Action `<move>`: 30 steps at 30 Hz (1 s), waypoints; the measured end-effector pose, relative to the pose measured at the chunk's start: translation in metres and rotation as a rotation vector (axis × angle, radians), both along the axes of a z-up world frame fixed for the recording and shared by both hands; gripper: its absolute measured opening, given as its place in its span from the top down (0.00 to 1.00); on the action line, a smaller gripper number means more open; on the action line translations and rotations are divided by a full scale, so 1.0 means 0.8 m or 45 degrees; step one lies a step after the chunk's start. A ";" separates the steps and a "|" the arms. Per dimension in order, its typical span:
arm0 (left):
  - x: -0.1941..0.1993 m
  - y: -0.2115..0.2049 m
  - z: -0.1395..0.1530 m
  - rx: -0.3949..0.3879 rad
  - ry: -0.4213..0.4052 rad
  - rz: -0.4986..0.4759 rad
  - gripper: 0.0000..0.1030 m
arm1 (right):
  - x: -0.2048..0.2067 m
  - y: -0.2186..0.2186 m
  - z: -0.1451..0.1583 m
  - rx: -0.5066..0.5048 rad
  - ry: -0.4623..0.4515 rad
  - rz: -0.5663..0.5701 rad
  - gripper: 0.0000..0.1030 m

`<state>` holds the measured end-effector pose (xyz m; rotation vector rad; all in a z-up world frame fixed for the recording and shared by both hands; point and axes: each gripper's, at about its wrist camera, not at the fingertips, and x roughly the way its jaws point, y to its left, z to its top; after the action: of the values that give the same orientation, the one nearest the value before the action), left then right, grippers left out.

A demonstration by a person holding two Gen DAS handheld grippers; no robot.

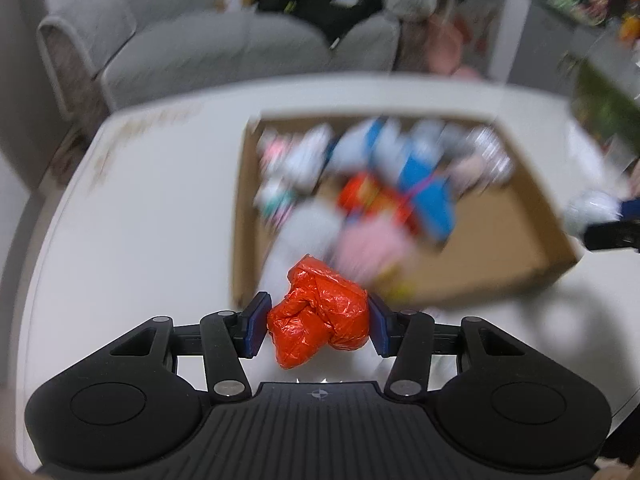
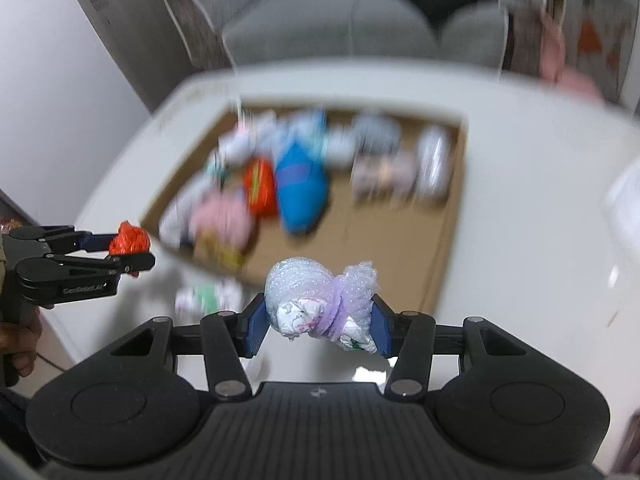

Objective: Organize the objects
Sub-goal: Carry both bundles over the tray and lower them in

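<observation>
Left wrist view: an orange plastic bag [image 1: 318, 310], crumpled into a ball, is gripped between the blue pads of the left tongs [image 1: 318, 326], above the white surface [image 1: 140, 220] just before a blurred cardboard box [image 1: 500, 248] of mixed items.

Right wrist view: a bubble-wrapped bundle [image 2: 320, 304] tied with a purple band is clamped in the right tongs [image 2: 320, 330]; the left tongs [image 2: 132, 254] are seen at left, beside the cardboard box [image 2: 400, 240].

A home living room: a grey sofa [image 1: 208, 40] behind a white table [image 1: 140, 208] with a cluttered cardboard box [image 1: 500, 264]
</observation>
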<state>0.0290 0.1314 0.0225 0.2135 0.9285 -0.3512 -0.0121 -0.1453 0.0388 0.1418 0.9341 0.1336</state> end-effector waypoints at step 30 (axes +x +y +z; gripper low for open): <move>0.097 -0.179 -0.060 0.077 -0.015 -0.595 0.45 | 0.093 -0.033 -0.053 -0.339 0.017 0.400 0.53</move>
<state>0.1065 -0.0119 -0.0258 0.4907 0.8728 -0.7516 0.0626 -0.1715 -0.0035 -0.2523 0.9740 0.2970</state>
